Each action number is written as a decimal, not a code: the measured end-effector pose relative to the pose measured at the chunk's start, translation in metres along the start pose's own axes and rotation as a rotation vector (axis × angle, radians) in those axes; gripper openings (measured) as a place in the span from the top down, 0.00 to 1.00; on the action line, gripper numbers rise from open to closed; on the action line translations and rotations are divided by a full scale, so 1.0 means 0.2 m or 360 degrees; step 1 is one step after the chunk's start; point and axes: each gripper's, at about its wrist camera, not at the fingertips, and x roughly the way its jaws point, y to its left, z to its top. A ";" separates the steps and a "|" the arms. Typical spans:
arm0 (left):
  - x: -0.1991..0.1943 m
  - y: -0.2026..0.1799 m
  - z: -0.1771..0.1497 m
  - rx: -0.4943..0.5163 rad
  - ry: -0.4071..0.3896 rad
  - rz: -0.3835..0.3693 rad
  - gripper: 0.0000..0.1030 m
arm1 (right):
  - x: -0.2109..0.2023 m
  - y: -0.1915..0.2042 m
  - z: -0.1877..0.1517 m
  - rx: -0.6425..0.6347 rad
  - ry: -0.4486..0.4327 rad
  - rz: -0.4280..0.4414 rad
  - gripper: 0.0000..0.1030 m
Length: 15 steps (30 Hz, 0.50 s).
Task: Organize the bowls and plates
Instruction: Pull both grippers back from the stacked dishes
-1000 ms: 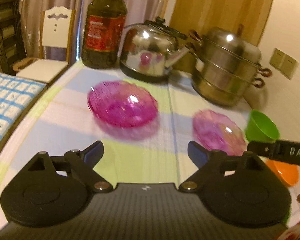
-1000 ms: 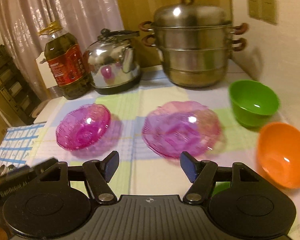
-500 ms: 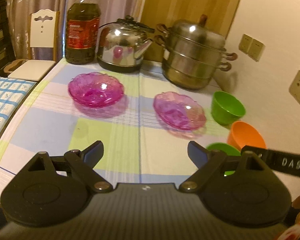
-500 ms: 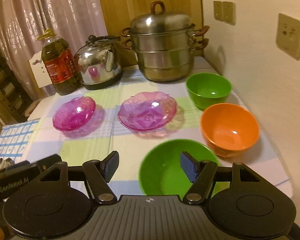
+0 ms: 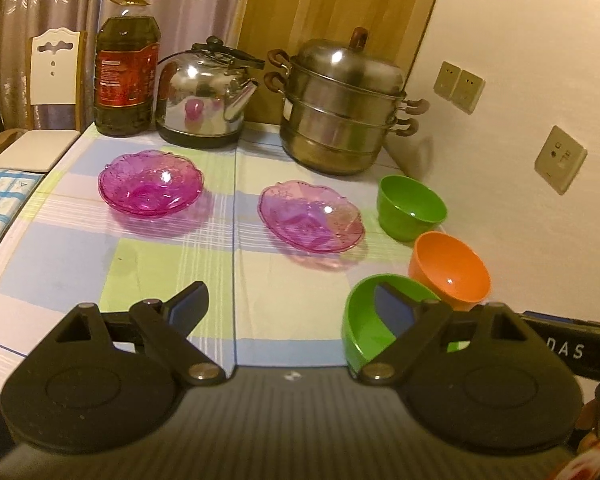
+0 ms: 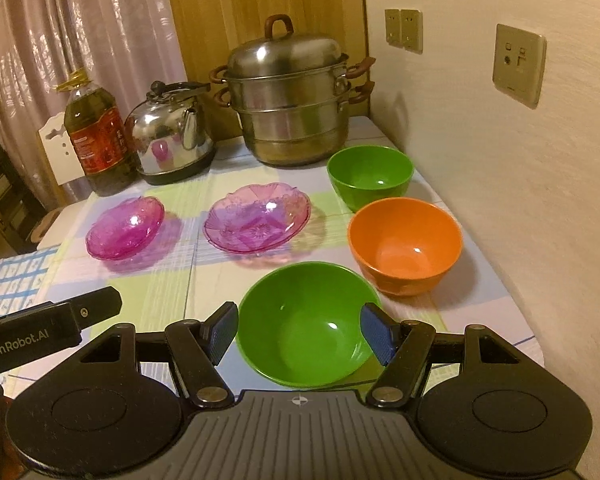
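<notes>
On the tabletop (image 6: 148, 312), covered with a pale checked cloth, two translucent magenta glass plates sit side by side: the left magenta plate (image 6: 125, 227) and the right magenta plate (image 6: 257, 218), apart from each other. Along the wall side runs a line of three plastic bowls: a far green bowl (image 6: 370, 176), an orange bowl (image 6: 404, 246) just beside it, and a near green bowl (image 6: 306, 322). The right gripper (image 6: 298, 334) hovers with its jaws apart above the near green bowl, gripping nothing. The left gripper (image 5: 288, 304) is likewise spread wide and empty over bare cloth. Behind stand a steel steamer pot (image 6: 292, 96), a shiny kettle (image 6: 170, 132) and an oil bottle (image 6: 96, 136).
</notes>
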 end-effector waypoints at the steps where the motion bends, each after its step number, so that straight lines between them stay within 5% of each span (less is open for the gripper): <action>1: 0.00 0.00 0.00 0.0001 -0.0002 -0.0004 0.14 | -0.01 0.00 0.00 -0.0002 -0.0008 0.0001 0.34; 15: 0.10 0.01 0.10 -0.0058 0.0018 -0.0002 0.14 | 0.08 -0.05 0.12 0.0067 -0.0024 0.0073 0.34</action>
